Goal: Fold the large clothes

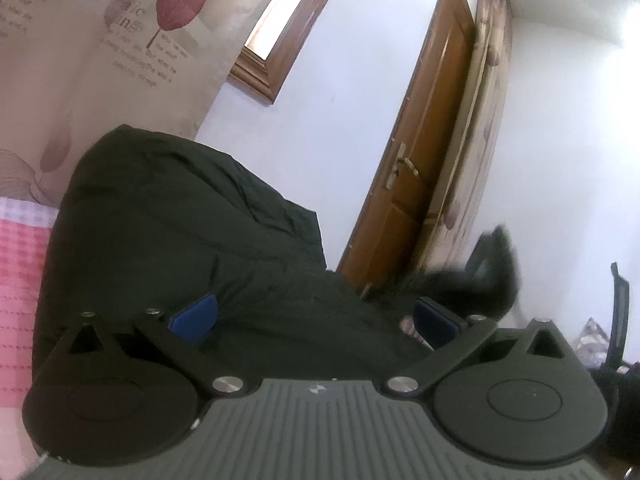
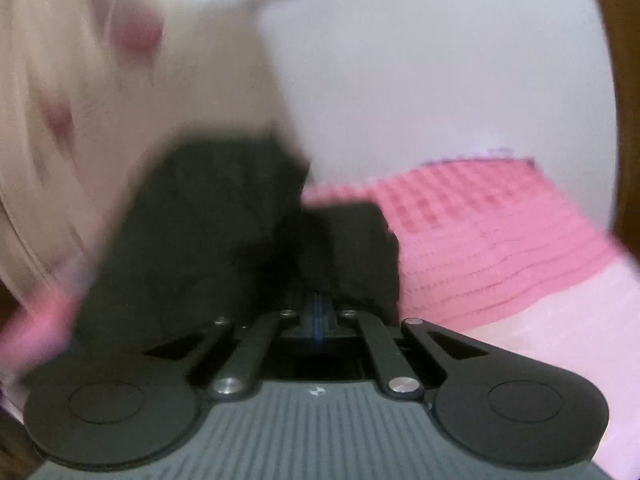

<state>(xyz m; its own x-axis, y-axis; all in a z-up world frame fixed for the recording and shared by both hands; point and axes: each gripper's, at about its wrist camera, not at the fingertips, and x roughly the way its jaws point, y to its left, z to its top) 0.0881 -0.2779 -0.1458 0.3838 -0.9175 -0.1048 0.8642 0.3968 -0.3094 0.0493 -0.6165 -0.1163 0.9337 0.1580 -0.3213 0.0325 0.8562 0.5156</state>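
Dark coat (image 1: 180, 232) lies heaped on the pink bed (image 2: 500, 240), bulging up just ahead of both grippers. Left gripper (image 1: 316, 316) gapes wide, holding nothing, coat between its fingers. Right gripper (image 2: 318, 312) is clenched on a coat fold, probably to lift it over.

The left gripper (image 1: 316, 316) stands with its blue pads (image 1: 195, 317) spread wide over a dark garment (image 1: 168, 216), not pressing on it. The garment lies bunched on a pink checked bedspread (image 1: 20, 280). Behind it are a leaf-print curtain (image 1: 100, 40), a white wall (image 1: 340, 100) and a brown wooden door (image 1: 420, 152).
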